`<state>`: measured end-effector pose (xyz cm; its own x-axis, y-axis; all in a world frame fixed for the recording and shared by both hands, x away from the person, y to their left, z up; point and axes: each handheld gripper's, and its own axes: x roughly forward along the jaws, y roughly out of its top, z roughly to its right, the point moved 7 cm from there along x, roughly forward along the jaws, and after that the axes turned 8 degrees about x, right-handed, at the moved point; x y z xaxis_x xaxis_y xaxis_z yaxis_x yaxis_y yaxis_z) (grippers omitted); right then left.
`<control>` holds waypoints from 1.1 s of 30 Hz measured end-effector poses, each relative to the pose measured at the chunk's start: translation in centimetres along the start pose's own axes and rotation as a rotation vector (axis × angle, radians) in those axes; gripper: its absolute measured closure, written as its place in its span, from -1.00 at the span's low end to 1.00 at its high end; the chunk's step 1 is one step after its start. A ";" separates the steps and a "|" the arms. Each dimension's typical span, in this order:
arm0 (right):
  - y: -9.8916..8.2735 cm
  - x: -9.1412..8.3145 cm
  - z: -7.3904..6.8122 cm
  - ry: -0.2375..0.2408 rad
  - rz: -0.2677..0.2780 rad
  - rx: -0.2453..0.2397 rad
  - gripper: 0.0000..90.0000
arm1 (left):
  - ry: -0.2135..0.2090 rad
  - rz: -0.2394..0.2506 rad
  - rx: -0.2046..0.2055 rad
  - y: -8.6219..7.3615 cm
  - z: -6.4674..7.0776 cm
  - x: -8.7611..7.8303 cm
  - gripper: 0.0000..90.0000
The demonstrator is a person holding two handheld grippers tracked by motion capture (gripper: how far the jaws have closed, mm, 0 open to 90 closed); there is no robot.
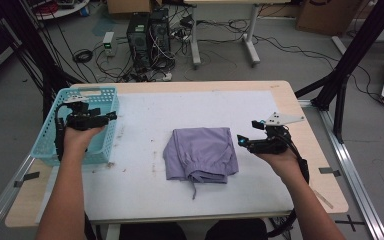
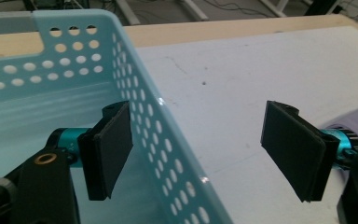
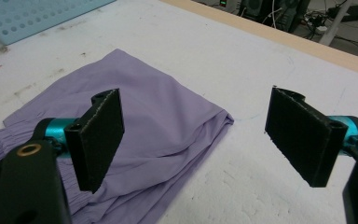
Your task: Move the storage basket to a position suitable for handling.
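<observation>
High view: the folded lilac cloth garment [image 1: 201, 154] lay near the middle of the white-covered surface [image 1: 145, 185], with a light-blue perforated plastic basket [image 1: 107, 93] at the surface's left edge. The left gripper [image 1: 111, 115] hung over the basket's right wall, and the right gripper [image 1: 242, 138] sat just to the right of the garment — apart from it.

Left gripper view: its black fingers [image 2: 113, 144] stood released, nothing between them but the basket's wall [image 2: 158, 126], one finger inside the basket and one outside.

Right gripper view: its fingers [image 3: 100, 135] also stood spread and empty, the left one over the garment [image 3: 144, 112] and the other over bare surface [image 3: 242, 60].
</observation>
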<state>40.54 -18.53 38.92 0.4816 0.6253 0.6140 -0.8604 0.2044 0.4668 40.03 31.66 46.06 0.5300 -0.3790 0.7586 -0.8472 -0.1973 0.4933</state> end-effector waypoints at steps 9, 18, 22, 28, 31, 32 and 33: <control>0.0 -0.4 0.2 -0.008 0.001 0.004 -0.56 | -0.018 -0.137 0.035 -1.4 -0.2 1.7 -0.11; -0.2 -0.9 0.7 -0.018 0.007 0.008 -0.56 | -0.083 -0.215 0.150 -1.6 2.4 3.0 0.33; -0.3 -1.0 0.7 -0.019 0.009 0.012 -0.56 | -0.153 -0.217 0.209 -1.3 4.6 3.6 0.34; -0.4 -1.1 0.4 -0.017 0.010 0.003 -0.56 | -0.237 -0.213 0.287 -0.9 8.0 4.1 0.34; -0.3 -1.1 0.2 -0.017 0.009 0.008 -0.56 | -0.249 -0.201 0.306 -0.7 8.9 4.1 0.34; -0.3 -1.1 0.2 -0.015 0.009 0.010 -0.56 | -0.263 -0.189 0.311 -0.5 9.6 4.1 0.34; -0.2 -1.0 0.1 -0.014 0.012 0.003 -0.56 | -0.275 -0.191 0.318 -0.5 10.0 4.0 0.35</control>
<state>40.28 -19.32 38.28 0.4734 0.6168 0.6288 -0.8657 0.1942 0.4613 42.21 21.20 44.62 0.6844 -0.5265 0.5044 -0.7276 -0.5379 0.4258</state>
